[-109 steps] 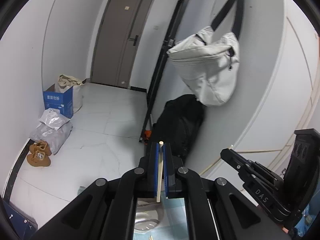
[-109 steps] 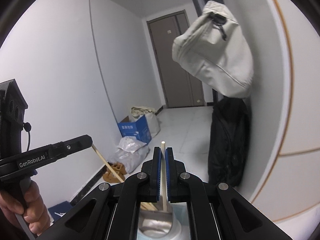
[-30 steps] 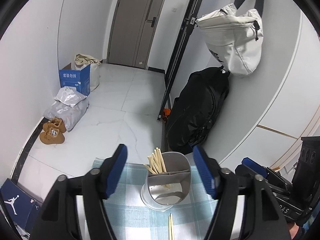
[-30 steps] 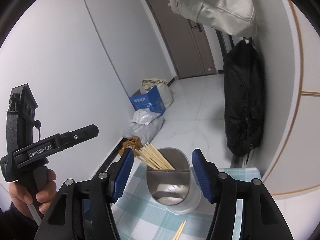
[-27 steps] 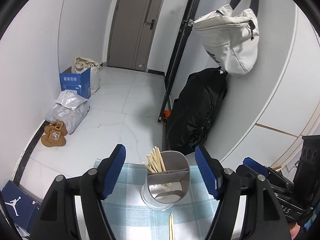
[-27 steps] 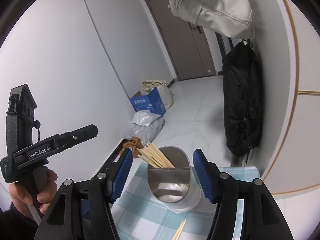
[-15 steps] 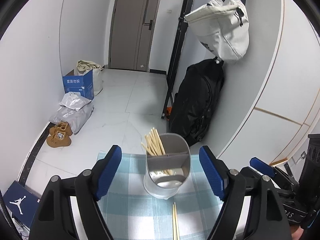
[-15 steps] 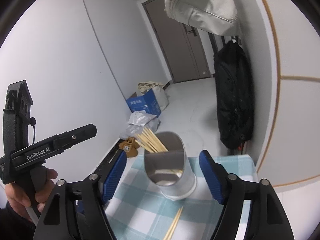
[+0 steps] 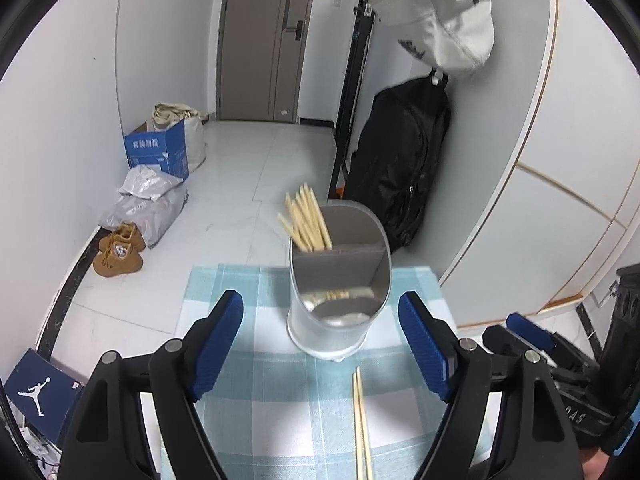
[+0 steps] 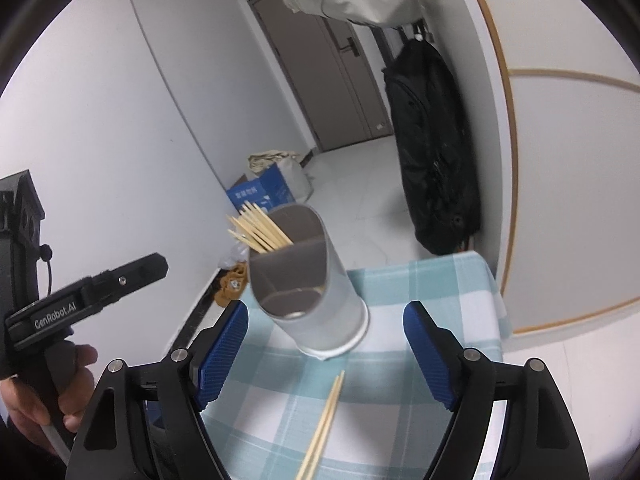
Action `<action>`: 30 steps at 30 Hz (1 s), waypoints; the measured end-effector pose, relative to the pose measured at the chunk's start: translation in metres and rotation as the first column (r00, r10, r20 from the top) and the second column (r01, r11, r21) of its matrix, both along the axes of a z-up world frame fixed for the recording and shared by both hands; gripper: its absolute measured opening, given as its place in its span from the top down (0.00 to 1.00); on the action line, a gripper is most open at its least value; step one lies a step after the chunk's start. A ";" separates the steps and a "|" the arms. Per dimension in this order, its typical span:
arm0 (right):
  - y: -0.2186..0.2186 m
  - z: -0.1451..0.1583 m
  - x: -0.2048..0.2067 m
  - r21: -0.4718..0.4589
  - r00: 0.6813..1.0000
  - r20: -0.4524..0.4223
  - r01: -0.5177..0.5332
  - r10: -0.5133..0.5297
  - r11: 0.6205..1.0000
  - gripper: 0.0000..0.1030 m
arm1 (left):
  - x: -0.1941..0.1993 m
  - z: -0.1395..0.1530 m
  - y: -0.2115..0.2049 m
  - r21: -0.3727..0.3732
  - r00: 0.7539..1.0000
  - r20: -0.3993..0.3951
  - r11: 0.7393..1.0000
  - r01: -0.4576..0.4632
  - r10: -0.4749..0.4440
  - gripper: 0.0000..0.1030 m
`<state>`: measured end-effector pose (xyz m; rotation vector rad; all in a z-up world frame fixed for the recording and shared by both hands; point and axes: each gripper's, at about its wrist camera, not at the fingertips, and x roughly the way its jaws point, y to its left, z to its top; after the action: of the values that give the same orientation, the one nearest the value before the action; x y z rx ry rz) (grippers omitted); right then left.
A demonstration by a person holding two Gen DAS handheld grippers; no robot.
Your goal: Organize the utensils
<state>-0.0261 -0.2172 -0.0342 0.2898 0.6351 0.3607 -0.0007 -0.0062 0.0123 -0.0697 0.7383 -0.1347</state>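
Both the left gripper (image 9: 320, 344) and right gripper (image 10: 325, 354) had fingers spread apart and empty, the right's just widening, over two loose chopsticks (image 9: 360, 424) on the checked bench (image 9: 256, 408), just short of the holder (image 9: 340, 280) with chopsticks in its far compartment

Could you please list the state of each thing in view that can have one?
Left hand-held gripper: open, empty.
Right hand-held gripper: open, empty.
Utensil holder: upright on the checked cloth.
Chopsticks in holder: leaning in the far compartment.
Loose chopstick pair: flat on the cloth.
Door: closed.
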 end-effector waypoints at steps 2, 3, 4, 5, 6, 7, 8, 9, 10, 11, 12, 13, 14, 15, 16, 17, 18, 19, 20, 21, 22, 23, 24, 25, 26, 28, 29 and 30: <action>0.000 -0.008 -0.001 -0.012 1.000 -0.006 0.010 -0.010 1.000 0.21 | 0.002 -0.016 0.000 0.007 0.999 -0.036 1.000 -0.003 0.003 0.26; 0.001 -0.013 0.000 -0.019 1.000 -0.010 0.015 -0.015 1.000 0.20 | 0.004 -0.022 -0.001 0.004 0.998 -0.055 1.000 0.002 -0.002 0.26; 0.001 -0.017 0.000 -0.024 1.000 -0.012 0.019 -0.019 1.000 0.19 | 0.006 -0.032 -0.002 0.004 0.996 -0.085 1.000 0.007 -0.006 0.26; 0.001 -0.023 0.001 -0.031 1.000 -0.016 0.023 -0.024 0.999 0.19 | 0.007 -0.037 0.000 0.007 0.995 -0.101 1.000 0.008 -0.007 0.26; 0.001 -0.029 0.001 -0.042 0.999 -0.022 0.029 -0.030 0.999 0.19 | 0.008 -0.045 -0.001 0.010 0.992 -0.124 1.000 0.014 -0.012 0.26; 0.002 -0.034 0.001 -0.052 0.999 -0.029 0.034 -0.035 0.998 0.19 | 0.009 -0.054 -0.003 0.013 0.990 -0.141 1.000 0.025 -0.023 0.26; 0.003 -0.039 0.002 -0.062 0.999 -0.037 0.036 -0.038 0.997 0.19 | 0.010 -0.059 -0.004 0.018 0.988 -0.150 0.999 0.031 -0.028 0.26; 0.003 -0.044 0.003 -0.071 0.998 -0.042 0.034 -0.037 0.997 0.19 | 0.011 -0.069 -0.008 0.030 0.985 -0.170 0.999 0.043 -0.037 0.26; 0.004 -0.049 0.003 -0.085 0.998 -0.046 0.034 -0.038 0.996 0.19 | 0.011 -0.073 -0.008 0.035 0.982 -0.182 0.998 0.050 -0.043 0.26; 0.004 -0.053 0.003 -0.094 0.998 -0.049 0.035 -0.040 0.995 0.19 | 0.012 -0.084 -0.012 0.044 0.976 -0.211 0.997 0.063 -0.053 0.26; 0.004 -0.056 0.004 -0.099 0.998 -0.053 0.036 -0.041 0.994 0.19 | 0.013 -0.091 -0.014 0.049 0.969 -0.238 0.996 0.076 -0.062 0.26; 0.004 -0.059 0.004 -0.098 0.997 -0.060 0.034 -0.040 0.995 0.19 | 0.014 -0.098 -0.016 0.052 0.962 -0.265 0.995 0.089 -0.072 0.26; 0.004 -0.062 0.003 -0.092 0.997 -0.066 0.031 -0.037 0.995 0.19 | 0.014 -0.104 -0.018 0.055 0.954 -0.288 0.994 0.098 -0.078 0.26; 0.005 -0.064 0.003 -0.089 0.997 -0.070 0.029 -0.035 0.996 0.19 | 0.014 -0.109 -0.020 0.059 0.949 -0.305 0.992 0.108 -0.085 0.26; 0.006 -0.064 0.002 -0.090 0.997 -0.071 0.027 -0.034 0.996 0.19 | 0.014 -0.113 -0.022 0.062 0.943 -0.320 0.991 0.119 -0.093 0.26; 0.007 -0.066 0.001 -0.097 0.997 -0.070 0.024 -0.031 0.995 0.19 | 0.013 -0.117 -0.023 0.072 0.938 -0.332 0.989 0.128 -0.097 0.26; 0.007 -0.067 0.001 -0.109 0.997 -0.070 0.022 -0.030 0.994 0.19 | 0.012 -0.122 -0.026 0.089 0.934 -0.344 0.987 0.137 -0.099 0.26; 0.007 -0.069 0.002 -0.122 0.997 -0.075 0.025 -0.034 0.992 0.19 | 0.010 -0.127 -0.028 0.101 0.926 -0.362 0.983 0.150 -0.104 0.26; 0.006 -0.070 0.003 -0.124 0.996 -0.081 0.028 -0.038 0.992 0.19 | 0.010 -0.131 -0.027 0.103 0.921 -0.373 0.982 0.158 -0.109 0.26; 0.003 -0.071 0.003 -0.119 0.995 -0.088 0.030 -0.041 0.992 0.19 | 0.009 -0.137 -0.029 0.107 0.910 -0.398 0.979 0.171 -0.115 0.26; 0.000 -0.073 0.004 -0.115 0.994 -0.095 0.035 -0.046 0.993 0.19 | 0.008 -0.139 -0.029 0.110 0.905 -0.409 0.978 0.175 -0.116 0.26; -0.002 -0.073 0.005 -0.114 0.994 -0.099 0.043 -0.055 0.993 0.19 | 0.007 -0.143 -0.030 0.114 0.898 -0.423 0.977 0.181 -0.117 0.26; -0.005 -0.074 0.005 -0.113 0.992 -0.104 0.055 -0.067 0.992 0.19 | 0.006 -0.146 -0.031 0.117 0.891 -0.439 0.975 0.189 -0.120 0.26; -0.007 -0.074 0.006 -0.109 0.991 -0.107 0.063 -0.075 0.992 0.21 | 0.006 -0.147 -0.031 0.116 0.887 -0.446 0.975 0.192 -0.121 0.26; -0.009 -0.074 0.006 -0.103 0.991 -0.109 0.070 -0.081 0.992 0.23 | 0.006 -0.148 -0.032 0.112 0.884 -0.451 0.975 0.194 -0.124 0.26; -0.010 -0.073 0.006 -0.100 0.990 -0.114 0.072 -0.084 0.992 0.27 | 0.006 -0.148 -0.033 0.112 0.876 -0.465 0.973 0.201 -0.128 0.26; -0.009 -0.074 0.006 -0.103 0.990 -0.114 0.072 -0.084 0.992 0.27 | 0.006 -0.150 -0.034 0.115 0.871 -0.475 0.972 0.204 -0.127 0.26; -0.008 -0.074 0.006 -0.109 0.990 -0.113 0.073 -0.086 0.991 0.28 | 0.006 -0.149 -0.035 0.106 0.871 -0.475 0.974 0.200 -0.127 0.26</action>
<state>-0.0200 -0.2255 -0.1077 0.2362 0.7532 0.2341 0.0050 -0.0407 -0.1368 0.1128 1.2369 -0.2281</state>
